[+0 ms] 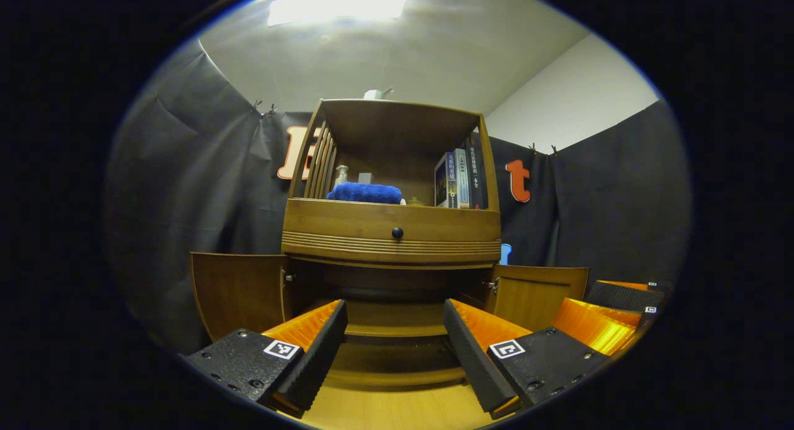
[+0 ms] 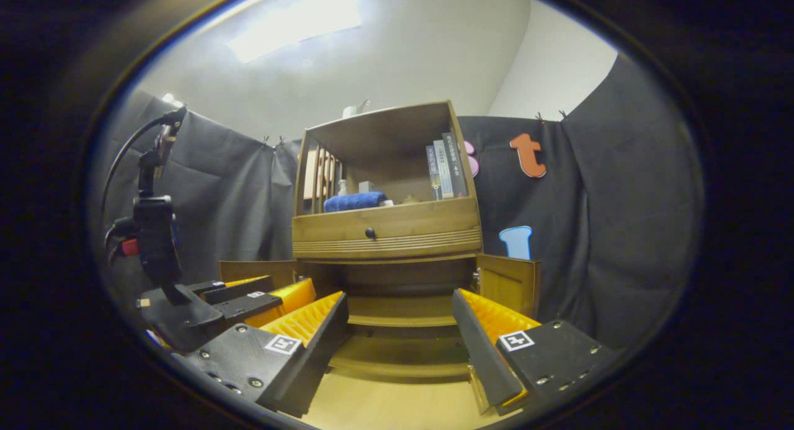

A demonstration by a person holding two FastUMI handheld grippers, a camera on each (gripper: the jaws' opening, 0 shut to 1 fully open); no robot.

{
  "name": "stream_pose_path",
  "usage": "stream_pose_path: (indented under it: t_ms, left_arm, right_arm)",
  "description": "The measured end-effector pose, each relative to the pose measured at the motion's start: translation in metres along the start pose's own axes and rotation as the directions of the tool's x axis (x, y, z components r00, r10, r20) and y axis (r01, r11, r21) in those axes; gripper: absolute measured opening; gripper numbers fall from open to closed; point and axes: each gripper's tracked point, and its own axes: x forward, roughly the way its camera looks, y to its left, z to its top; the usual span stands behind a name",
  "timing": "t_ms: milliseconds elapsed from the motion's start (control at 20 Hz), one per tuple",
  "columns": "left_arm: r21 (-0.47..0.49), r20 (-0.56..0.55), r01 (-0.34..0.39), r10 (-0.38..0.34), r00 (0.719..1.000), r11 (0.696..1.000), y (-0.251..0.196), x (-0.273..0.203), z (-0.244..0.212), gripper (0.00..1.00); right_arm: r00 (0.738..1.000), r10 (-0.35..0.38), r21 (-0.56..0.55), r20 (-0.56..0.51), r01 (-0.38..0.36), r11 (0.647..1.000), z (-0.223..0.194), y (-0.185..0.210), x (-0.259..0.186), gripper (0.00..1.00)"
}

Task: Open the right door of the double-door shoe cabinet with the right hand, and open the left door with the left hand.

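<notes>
wooden shoe cabinet [image 1: 391, 234] doors wide; both hand-held grippers [image 1: 394, 346] [image 2: 400, 343] agape, empty

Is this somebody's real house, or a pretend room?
Probably a pretend room, a booth for recording: black cloth clipped up as walls behind a wooden shoe cabinet, its two lower doors open, with books and a blue towel on its shelf.

The left gripper [image 1: 395, 349] hangs with fingers spread, holding nothing, before the shoe cabinet [image 1: 391, 237], whose left door [image 1: 239, 293] and right door [image 1: 536, 293] stand swung open.

Black cloth walls [image 1: 186, 169], ceiling light [image 1: 338, 2]
</notes>
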Motion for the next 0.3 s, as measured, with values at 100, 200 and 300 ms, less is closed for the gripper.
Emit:
stream_pose_path:
  t_ms: [100,200,300]
  left_arm:
    - [-0.017,-0.007,0.008,-0.008,1.000,1.000,-0.002,-0.001,-0.001,0.92]
    - [-0.033,-0.012,0.014,-0.014,1.000,0.999,-0.003,0.000,-0.001,0.92]
    - [-0.027,-0.006,0.015,-0.015,1.000,1.000,-0.004,0.000,0.001,0.95]
  right_arm:
    - [1.000,-0.008,0.005,0.005,0.008,1.000,0.001,-0.001,-0.001,1.00]
    - [1.000,-0.006,0.016,0.020,0.005,1.000,0.005,0.001,-0.002,1.00]
    - [0.999,-0.003,0.022,0.036,0.002,1.000,0.010,0.003,-0.003,0.99]
